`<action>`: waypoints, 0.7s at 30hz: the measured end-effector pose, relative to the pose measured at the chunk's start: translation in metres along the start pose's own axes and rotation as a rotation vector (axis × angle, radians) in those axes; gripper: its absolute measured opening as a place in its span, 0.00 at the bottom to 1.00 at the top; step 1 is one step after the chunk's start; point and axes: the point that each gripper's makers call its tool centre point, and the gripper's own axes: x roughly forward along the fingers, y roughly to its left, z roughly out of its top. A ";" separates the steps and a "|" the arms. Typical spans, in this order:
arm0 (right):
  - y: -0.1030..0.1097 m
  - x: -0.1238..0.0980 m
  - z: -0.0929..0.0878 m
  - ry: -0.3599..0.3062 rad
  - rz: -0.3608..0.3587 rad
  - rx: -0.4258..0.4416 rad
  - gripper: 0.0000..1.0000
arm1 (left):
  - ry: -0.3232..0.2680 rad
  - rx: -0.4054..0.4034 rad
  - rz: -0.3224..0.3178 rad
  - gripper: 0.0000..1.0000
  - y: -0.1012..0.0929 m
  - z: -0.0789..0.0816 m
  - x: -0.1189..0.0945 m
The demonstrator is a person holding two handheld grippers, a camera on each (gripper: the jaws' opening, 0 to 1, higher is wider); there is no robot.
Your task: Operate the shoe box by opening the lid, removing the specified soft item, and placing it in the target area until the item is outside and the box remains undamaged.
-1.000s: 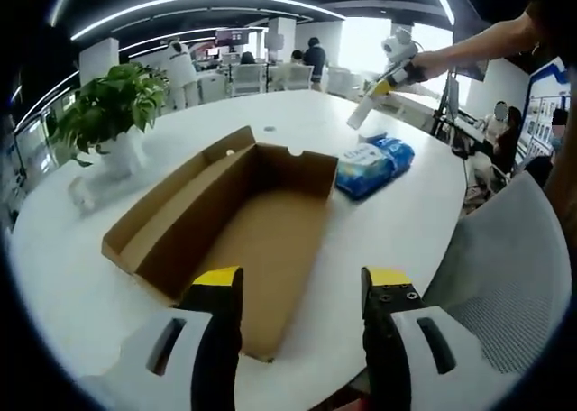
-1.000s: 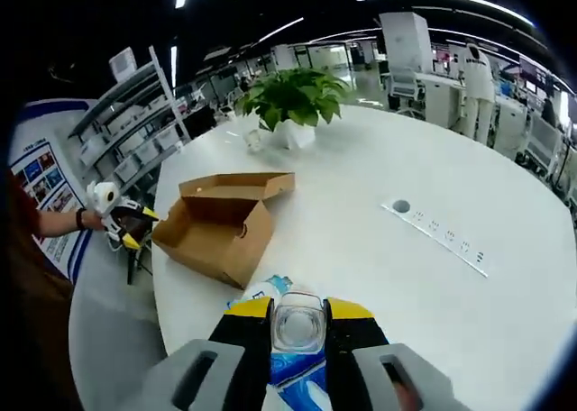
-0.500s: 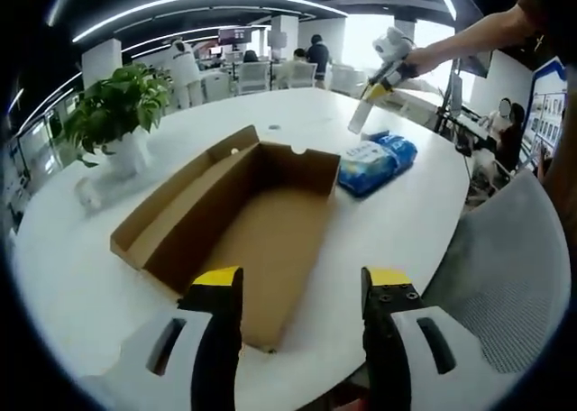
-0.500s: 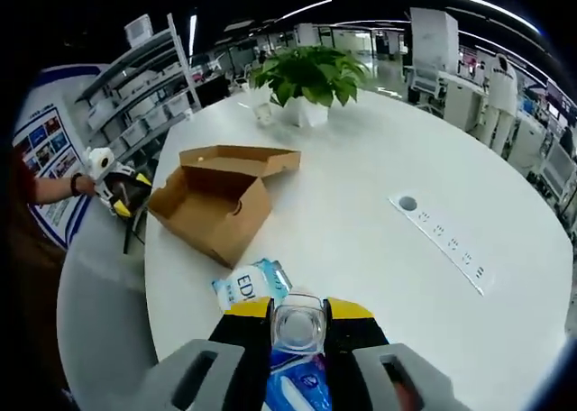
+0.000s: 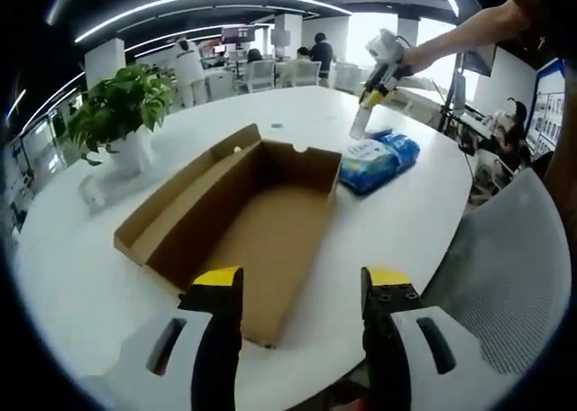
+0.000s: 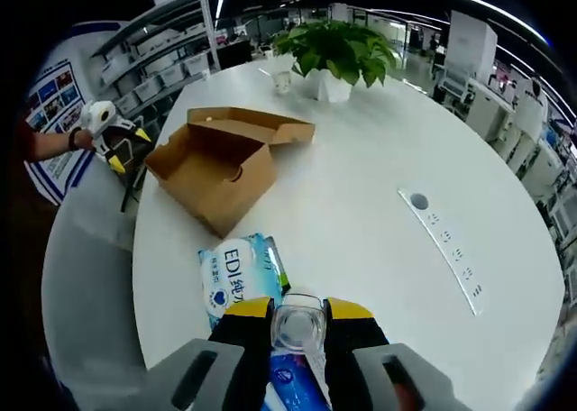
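Note:
The brown cardboard shoe box (image 5: 261, 217) lies open on the white table (image 5: 379, 240), its lid flap folded out to the left and its inside bare. A blue soft pack (image 5: 377, 159) lies on the table just past the box's far right corner. My left gripper (image 5: 302, 289) is open above the box's near end. My right gripper (image 6: 297, 310) is shut on a clear plastic bottle (image 6: 296, 328) directly above the blue soft pack (image 6: 239, 274). The left gripper view shows that right gripper (image 5: 370, 91) holding the bottle (image 5: 358, 123) upright over the pack. The box (image 6: 221, 163) sits beyond it.
A potted green plant (image 5: 117, 114) stands at the table's left side, with a small glass beside it. A socket strip (image 6: 446, 253) is set into the table (image 6: 361, 204). A grey mesh chair (image 5: 505, 276) is at the table's right edge. My left gripper (image 6: 126, 148) hovers by the box.
My right gripper has carried the bottle lower and closer over the blue pack, tilting its view down at the table. The left gripper and box have hardly moved.

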 end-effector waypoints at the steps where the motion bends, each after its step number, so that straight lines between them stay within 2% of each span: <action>1: 0.000 0.002 -0.001 0.009 0.004 -0.012 0.17 | 0.000 0.000 0.001 0.53 0.000 0.000 0.000; 21: -0.011 0.018 -0.018 0.130 0.004 -0.147 0.17 | 0.011 -0.006 0.018 0.53 0.002 -0.002 0.001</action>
